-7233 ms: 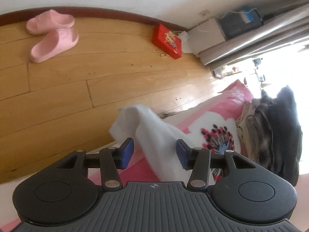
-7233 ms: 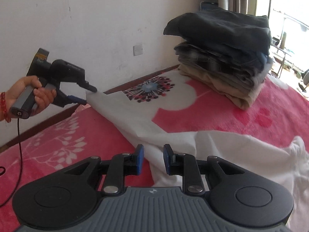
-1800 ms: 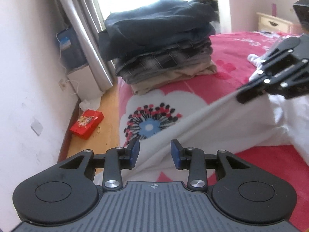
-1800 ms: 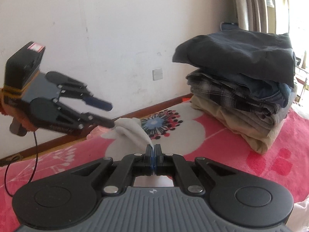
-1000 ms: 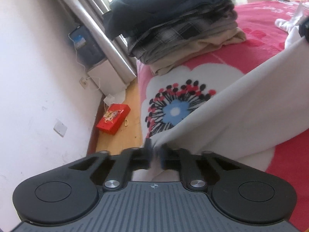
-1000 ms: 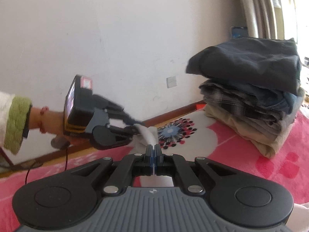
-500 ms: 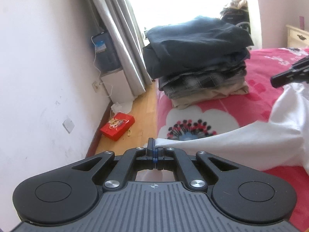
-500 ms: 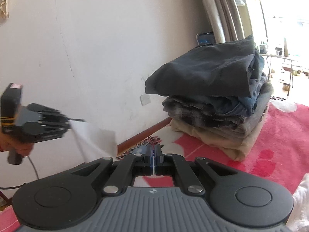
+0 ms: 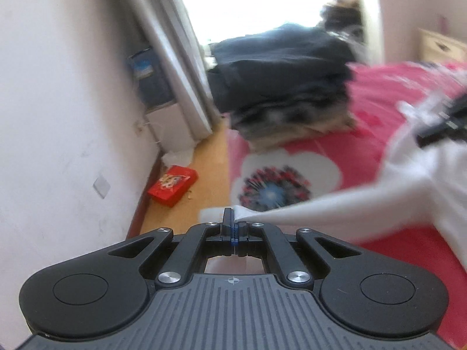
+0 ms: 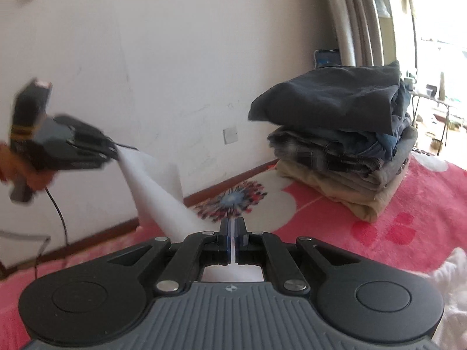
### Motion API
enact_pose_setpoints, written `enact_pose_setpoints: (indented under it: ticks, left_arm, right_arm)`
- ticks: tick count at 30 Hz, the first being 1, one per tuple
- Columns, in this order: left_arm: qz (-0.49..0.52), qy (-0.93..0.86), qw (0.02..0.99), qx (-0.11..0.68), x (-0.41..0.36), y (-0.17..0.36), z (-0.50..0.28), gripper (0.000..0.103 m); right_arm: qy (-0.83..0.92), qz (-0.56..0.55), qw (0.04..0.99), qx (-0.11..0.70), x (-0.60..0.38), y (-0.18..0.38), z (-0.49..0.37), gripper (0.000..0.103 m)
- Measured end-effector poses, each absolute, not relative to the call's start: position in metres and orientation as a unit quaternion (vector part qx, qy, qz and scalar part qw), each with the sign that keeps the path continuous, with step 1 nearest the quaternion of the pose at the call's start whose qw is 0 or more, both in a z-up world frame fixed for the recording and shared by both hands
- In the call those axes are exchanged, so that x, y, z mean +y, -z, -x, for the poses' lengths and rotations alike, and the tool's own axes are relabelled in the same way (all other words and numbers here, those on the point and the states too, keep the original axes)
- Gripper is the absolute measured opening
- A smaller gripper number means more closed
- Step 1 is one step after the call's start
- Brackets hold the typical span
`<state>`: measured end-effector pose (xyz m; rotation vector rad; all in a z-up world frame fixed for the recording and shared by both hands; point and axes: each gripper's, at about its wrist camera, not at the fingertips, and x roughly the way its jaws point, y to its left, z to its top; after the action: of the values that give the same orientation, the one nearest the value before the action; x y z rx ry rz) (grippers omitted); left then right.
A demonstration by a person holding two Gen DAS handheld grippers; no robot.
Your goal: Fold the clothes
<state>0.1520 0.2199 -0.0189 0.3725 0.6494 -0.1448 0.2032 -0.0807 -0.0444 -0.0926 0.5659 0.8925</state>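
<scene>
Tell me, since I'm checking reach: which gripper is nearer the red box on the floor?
Left. The left gripper hangs over the bed edge beside the red box; the right gripper sits farther across the bed.

White garment (image 9: 344, 204) stretched taut in the air above the pink bedspread (image 10: 408, 210)

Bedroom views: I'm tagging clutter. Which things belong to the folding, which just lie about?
Job: white garment, left gripper, right gripper, stack of folded clothes, red blanket.
Lying about: red box, curtain, wall socket.
</scene>
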Motion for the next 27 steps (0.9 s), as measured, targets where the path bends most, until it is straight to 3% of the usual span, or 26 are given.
enact_pose_setpoints:
  ticks: [5, 9, 15, 17, 24, 27]
  left_arm:
    - [-0.243, 0.141, 0.895, 0.345, 0.209, 0.012, -0.124, 0.0]
    - [-0.258, 0.125, 0.879, 0.38, 0.21, 0.031, -0.176, 0.002]
    - [-0.215, 0.043, 0.849, 0.481, 0.239, 0.09, -0.28, 0.033]
    - [-0.204, 0.03, 0.833, 0.514, 0.246, 0.107, -0.296, 0.035]
    - [-0.221, 0.01, 0.817, 0.532, 0.253, 0.138, -0.298, 0.051]
    - [-0.215, -0.003, 0.816, 0.537, 0.264, 0.139, -0.296, 0.053]
  right_arm:
    - [-0.413, 0.04, 0.862, 0.291, -0.103, 0.051, -0.19, 0.004]
    - [-0.386, 0.021, 0.866, 0.317, -0.12, 0.058, -0.189, 0.004]
    - [-0.376, 0.002, 0.864, 0.336, -0.131, 0.063, -0.181, 0.005]
    - [-0.38, 0.001, 0.858, 0.345, -0.131, 0.068, -0.18, 0.006]
    - [-0.386, 0.004, 0.842, 0.377, -0.118, 0.091, -0.18, 0.007]
    - [-0.385, 0.001, 0.837, 0.389, -0.108, 0.102, -0.18, 0.009]
